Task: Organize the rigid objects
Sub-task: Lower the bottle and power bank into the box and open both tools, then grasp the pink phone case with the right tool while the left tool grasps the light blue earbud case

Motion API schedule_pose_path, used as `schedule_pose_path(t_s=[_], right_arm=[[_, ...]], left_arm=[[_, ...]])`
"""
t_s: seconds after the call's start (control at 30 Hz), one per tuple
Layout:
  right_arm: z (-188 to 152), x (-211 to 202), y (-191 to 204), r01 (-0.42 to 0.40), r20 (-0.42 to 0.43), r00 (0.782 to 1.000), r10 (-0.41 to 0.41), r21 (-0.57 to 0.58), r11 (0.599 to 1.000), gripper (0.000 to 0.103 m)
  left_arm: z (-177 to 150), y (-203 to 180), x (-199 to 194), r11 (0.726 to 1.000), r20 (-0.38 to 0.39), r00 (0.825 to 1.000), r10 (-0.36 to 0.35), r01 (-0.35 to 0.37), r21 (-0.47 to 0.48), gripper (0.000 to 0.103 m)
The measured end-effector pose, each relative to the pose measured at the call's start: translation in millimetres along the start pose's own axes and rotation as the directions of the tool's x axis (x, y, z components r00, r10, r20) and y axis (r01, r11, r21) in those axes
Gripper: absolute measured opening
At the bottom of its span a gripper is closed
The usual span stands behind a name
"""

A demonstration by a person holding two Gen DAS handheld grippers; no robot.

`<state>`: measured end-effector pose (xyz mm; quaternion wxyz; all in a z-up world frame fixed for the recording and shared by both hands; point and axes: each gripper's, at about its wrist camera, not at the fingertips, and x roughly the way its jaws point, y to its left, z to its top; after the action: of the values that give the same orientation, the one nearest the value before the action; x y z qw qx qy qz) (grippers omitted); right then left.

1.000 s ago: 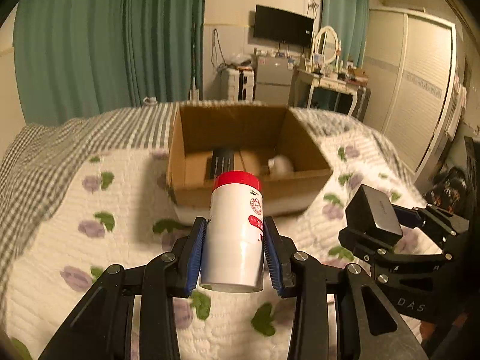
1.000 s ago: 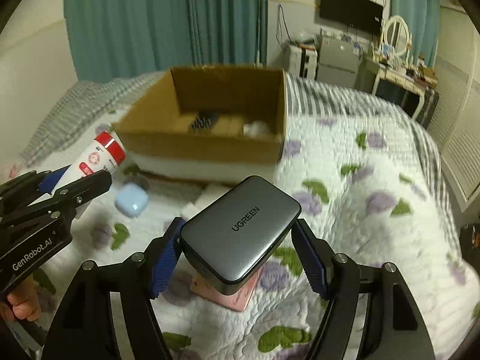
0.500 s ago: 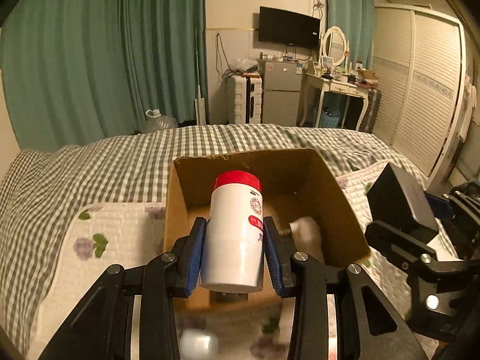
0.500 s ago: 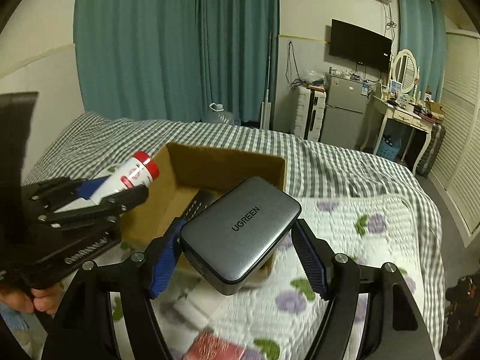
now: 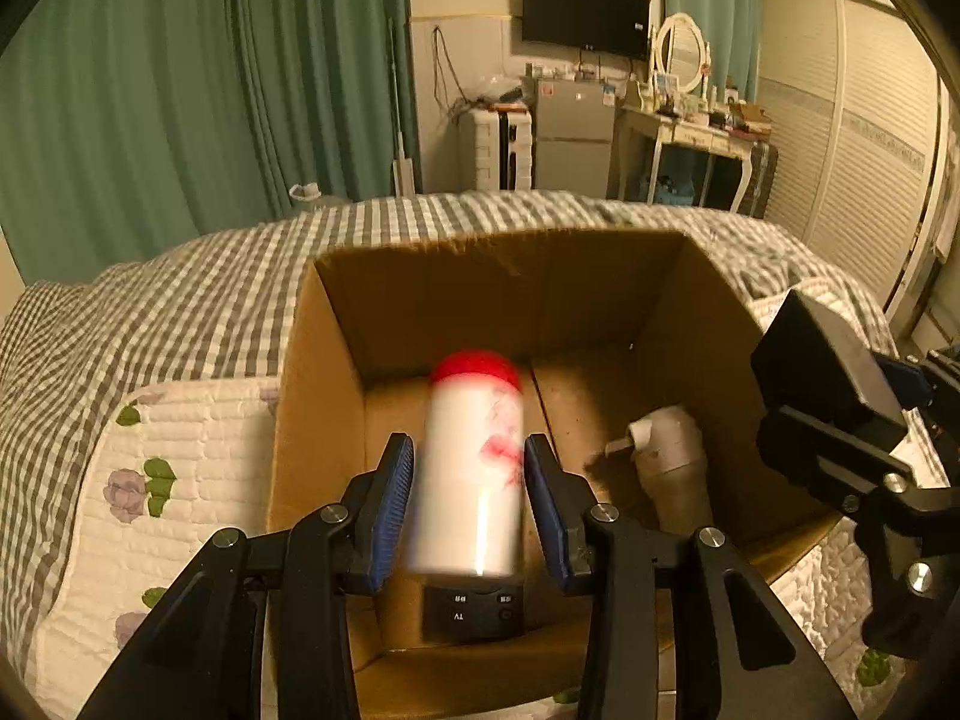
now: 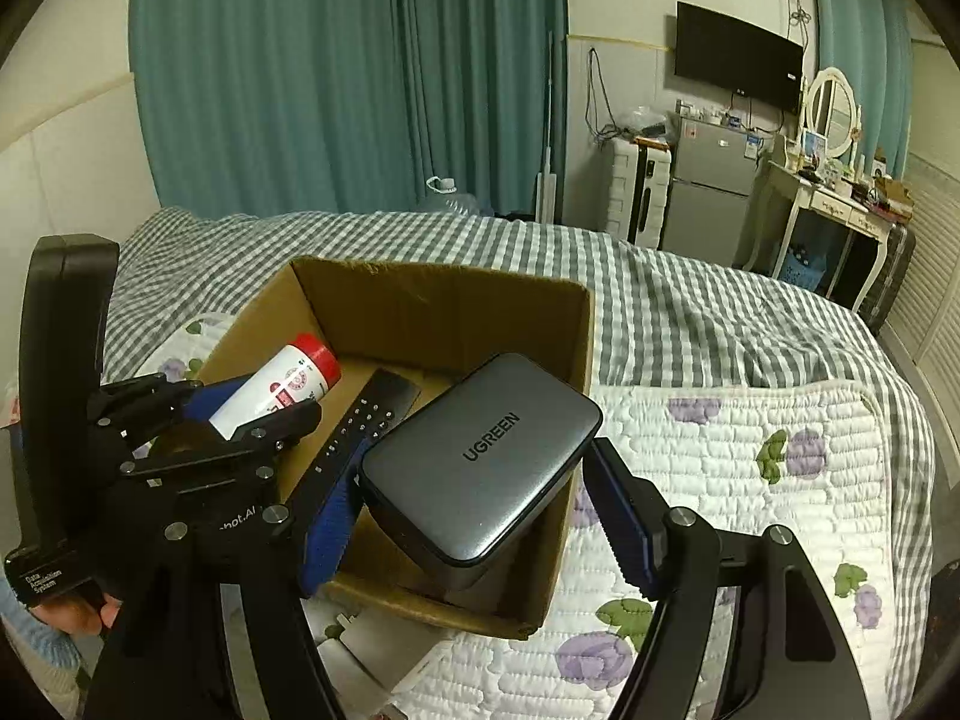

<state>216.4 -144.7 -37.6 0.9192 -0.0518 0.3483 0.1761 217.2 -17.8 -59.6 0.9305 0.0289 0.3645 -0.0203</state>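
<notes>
A white bottle with a red cap (image 5: 471, 468) hangs blurred between the blue pads of my left gripper (image 5: 471, 504), over the inside of the cardboard box (image 5: 312, 420). The left jaws are opening and a thin gap shows on each side of the bottle. My right gripper (image 6: 474, 480) is shut on a grey UGREEN charger (image 6: 480, 456), held over the box's near right corner (image 6: 558, 540). In the right wrist view the bottle (image 6: 282, 387) tilts up out of the left gripper (image 6: 228, 420). A black remote (image 5: 474, 612) and a white plug adapter (image 5: 666, 450) lie on the box floor.
The box sits on a bed with a white flowered quilt (image 6: 750, 480) over a grey checked blanket (image 5: 180, 300). A person's hand (image 6: 72, 606) holds the left gripper. Green curtains, a fridge (image 6: 708, 192), a dressing table and a wardrobe stand beyond the bed.
Both grippers have moved forward from the quilt to above the box. The left jaws have parted from the bottle, which now looks blurred. The right gripper still holds the charger.
</notes>
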Motion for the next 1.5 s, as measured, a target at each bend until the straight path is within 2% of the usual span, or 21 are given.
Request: schedule_pose_path(t_s=[0.03, 0.2, 0.33, 0.63, 0.83, 1.03, 1.13, 1.23, 1.37, 1.5], right_arm=[[0, -1, -1, 0.001, 0.002, 1.000, -0.001, 0.001, 1.000, 0.072], [4, -11, 1, 0.014, 0.022, 1.000, -0.014, -0.007, 1.000, 0.072], [11, -8, 3, 0.016, 0.023, 1.000, -0.015, -0.024, 1.000, 0.072], [31, 51, 16, 0.017, -0.032, 0.999, -0.020, -0.074, 0.997, 0.072], [34, 76, 17, 0.024, -0.050, 0.998, -0.027, -0.069, 0.997, 0.073], [38, 47, 12, 0.044, 0.024, 0.999, -0.042, -0.057, 0.997, 0.079], [36, 15, 12, 0.053, 0.072, 0.996, -0.049, -0.051, 0.997, 0.085], [28, -18, 12, 0.074, 0.107, 0.992, -0.069, -0.050, 0.996, 0.089], [8, -54, 10, 0.094, 0.103, 0.991, -0.091, -0.024, 0.995, 0.093], [-18, -73, 10, 0.133, 0.068, 0.989, -0.133, 0.006, 0.991, 0.095]], left_arm=[[2, 0, -4, 1.000, 0.013, 1.000, 0.004, -0.004, 0.000, 0.051], [7, 14, -29, 0.999, 0.069, 0.997, 0.022, -0.020, -0.031, 0.053], [10, 26, -38, 0.998, 0.085, 0.996, 0.029, -0.025, -0.050, 0.055], [2, 33, -21, 0.998, 0.046, 0.998, 0.050, -0.048, -0.034, 0.055], [-1, 29, -24, 0.999, 0.054, 0.997, 0.046, -0.045, -0.019, 0.055], [-1, 28, -50, 0.999, 0.088, 0.995, 0.046, -0.044, -0.027, 0.055], [-3, 28, -67, 0.999, 0.106, 0.993, 0.047, -0.044, -0.030, 0.055], [-11, 30, -86, 0.999, 0.120, 0.992, 0.046, -0.043, -0.031, 0.061], [-29, 32, -105, 0.999, 0.122, 0.991, 0.047, -0.044, -0.033, 0.061], [-54, 36, -113, 0.998, 0.089, 0.995, 0.043, -0.039, -0.042, 0.061]])
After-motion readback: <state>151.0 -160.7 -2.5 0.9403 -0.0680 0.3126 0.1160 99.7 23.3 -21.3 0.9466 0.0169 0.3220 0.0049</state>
